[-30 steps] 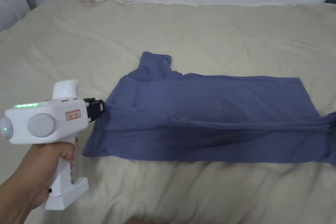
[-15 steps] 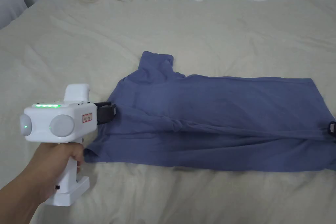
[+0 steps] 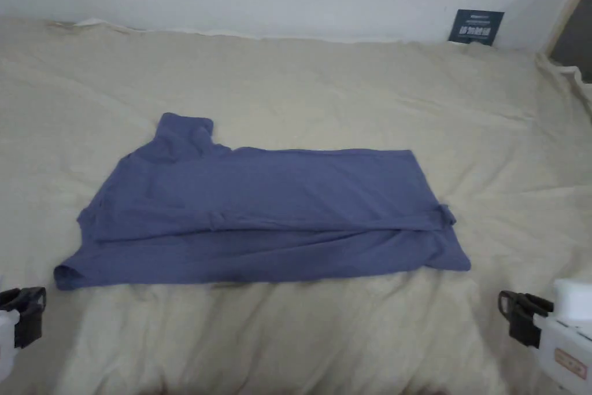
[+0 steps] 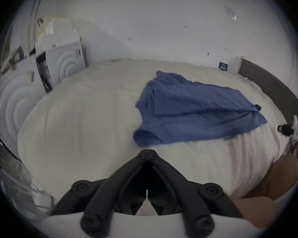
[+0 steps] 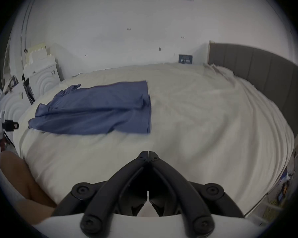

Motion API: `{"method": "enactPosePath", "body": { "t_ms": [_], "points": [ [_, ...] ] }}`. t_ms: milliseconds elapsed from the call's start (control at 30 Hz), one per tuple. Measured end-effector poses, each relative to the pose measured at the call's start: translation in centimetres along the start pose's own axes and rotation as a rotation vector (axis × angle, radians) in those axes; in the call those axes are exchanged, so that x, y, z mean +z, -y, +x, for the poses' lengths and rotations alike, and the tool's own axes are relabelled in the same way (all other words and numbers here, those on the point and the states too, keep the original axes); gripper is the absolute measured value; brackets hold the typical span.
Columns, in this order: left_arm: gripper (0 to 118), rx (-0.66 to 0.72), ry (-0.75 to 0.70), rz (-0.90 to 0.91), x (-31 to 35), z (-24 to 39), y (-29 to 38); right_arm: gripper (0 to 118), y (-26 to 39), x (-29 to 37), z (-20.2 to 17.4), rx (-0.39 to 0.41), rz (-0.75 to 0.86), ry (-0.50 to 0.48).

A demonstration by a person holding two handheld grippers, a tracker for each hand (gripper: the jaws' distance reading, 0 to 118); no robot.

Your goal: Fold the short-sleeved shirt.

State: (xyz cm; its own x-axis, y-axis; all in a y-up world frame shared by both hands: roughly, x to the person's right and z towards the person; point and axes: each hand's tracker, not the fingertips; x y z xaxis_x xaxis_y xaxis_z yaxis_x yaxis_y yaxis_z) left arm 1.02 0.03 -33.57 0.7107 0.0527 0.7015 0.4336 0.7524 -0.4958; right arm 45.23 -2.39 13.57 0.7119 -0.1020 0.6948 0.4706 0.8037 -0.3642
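The blue short-sleeved cotton shirt (image 3: pixel 260 211) lies flat on the cream quilted bed cover (image 3: pixel 347 95), one long side folded lengthwise over the middle. The left gripper (image 4: pixel 147 153) and right gripper (image 5: pixel 148 154) sit near its two ends, clear of the cloth, jaws closed and empty. Next, probably: pinch the near long edge at both ends, lift evenly, and lay it over the centre crease.
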Motion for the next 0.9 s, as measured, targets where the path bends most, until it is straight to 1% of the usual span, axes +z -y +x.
{"method": "enactPosePath", "body": {
  "t_ms": [33, 67, 133, 200, 233, 300, 400, 433, 467, 500, 533, 567, 600, 633, 667, 700, 733, 767, 833, 867, 900],
  "points": [
    [0, 0.017, -0.007, -0.009, 0.2, 0.3, 0.3, 0, 0.8, -0.4, 0.9, 0.004, 0.004, 0.007],
    [0, 0.004, -0.02, 0.006, 0.5, 0.7, 0.6, 0, 1.1, -0.1, 0.8, 0.012, 0.015, 0.013],
    [0, -0.022, -0.012, 0.011, 0.9, 1.2, 0.5, 0, 1.0, 0.4, 0.8, 0.0, 0.032, -0.013],
    [0, -0.001, 0.0, 0.017, 1.2, 1.5, 0.1, 0, 0.7, 0.3, 0.3, 0.011, 0.042, -0.003],
    [0, -0.003, -0.004, 0.023, 1.3, 1.7, -0.1, 0, 0.4, 0.2, 0.3, 0.017, 0.06, -0.014],
    [0, -0.004, -0.005, 0.035, 1.5, 1.9, -0.7, 0, -0.3, -0.4, 0.0, 0.008, 0.094, -0.041],
    [0, -0.006, -0.006, 0.038, 1.2, 1.9, -1.2, 0, -1.3, -2.4, -0.3, 0.025, 0.11, -0.062],
    [0, -0.008, -0.006, 0.035, 1.0, 1.9, -1.4, 3, -1.6, -3.1, -0.6, 0.033, 0.106, -0.063],
    [0, -0.009, -0.007, 0.032, 0.7, 1.9, -1.4, 20, -1.9, -3.9, -0.7, 0.041, 0.104, -0.068],
    [0, -0.018, -0.012, 0.032, 0.6, 1.9, -1.5, 62, -2.2, -4.9, -0.7, 0.053, 0.1, -0.067],
    [0, -0.02, -0.015, 0.028, 0.4, 1.9, -1.6, 73, -2.5, -5.8, -0.7, 0.059, 0.087, -0.08],
    [0, -0.02, -0.013, 0.025, 0.3, 1.8, -1.7, 66, -2.8, -6.5, -0.8, 0.044, 0.049, -0.12],
    [0, -0.019, -0.011, 0.019, -0.1, 1.7, -1.7, 65, -3.1, -7.5, -0.9, 0.054, 0.04, -0.101],
    [0, -0.02, -0.017, 0.018, -0.3, 1.7, -1.7, 65, -3.1, -8.2, -1.1, 0.085, 0.029, -0.061],
    [0, -0.018, -0.02, 0.015, -0.5, 1.6, -1.8, 65, -3.2, -8.7, -1.1, 0.117, 0.047, -0.051],
    [0, -0.014, -0.019, 0.01, -0.7, 1.4, -1.9, 64, -3.7, -9.4, -0.6, 0.112, 0.039, -0.051],
    [0, -0.008, -0.018, 0.003, -0.9, 1.2, -1.9, 61, -3.9, -10.0, -0.3, 0.083, 0.006, -0.058],
    [0, -0.004, -0.016, -0.002, -1.1, 1.2, -1.9, 58, -4.1, -10.6, -0.1, 0.073, -0.006, -0.056],
    [0, -0.011, -0.025, -0.007, -1.6, 1.0, -2.2, 55, -4.4, -11.4, 0.1, 0.102, -0.022, -0.056],
    [0, -0.011, -0.027, -0.011, -1.9, 1.0, -2.3, 52, -4.6, -11.9, 0.2, 0.097, -0.06, -0.057],
    [0, -0.008, -0.025, -0.014, -2.1, 0.9, -2.4, 40, -4.5, -12.1, 0.1, 0.101, -0.066, -0.072]
  ]
}}
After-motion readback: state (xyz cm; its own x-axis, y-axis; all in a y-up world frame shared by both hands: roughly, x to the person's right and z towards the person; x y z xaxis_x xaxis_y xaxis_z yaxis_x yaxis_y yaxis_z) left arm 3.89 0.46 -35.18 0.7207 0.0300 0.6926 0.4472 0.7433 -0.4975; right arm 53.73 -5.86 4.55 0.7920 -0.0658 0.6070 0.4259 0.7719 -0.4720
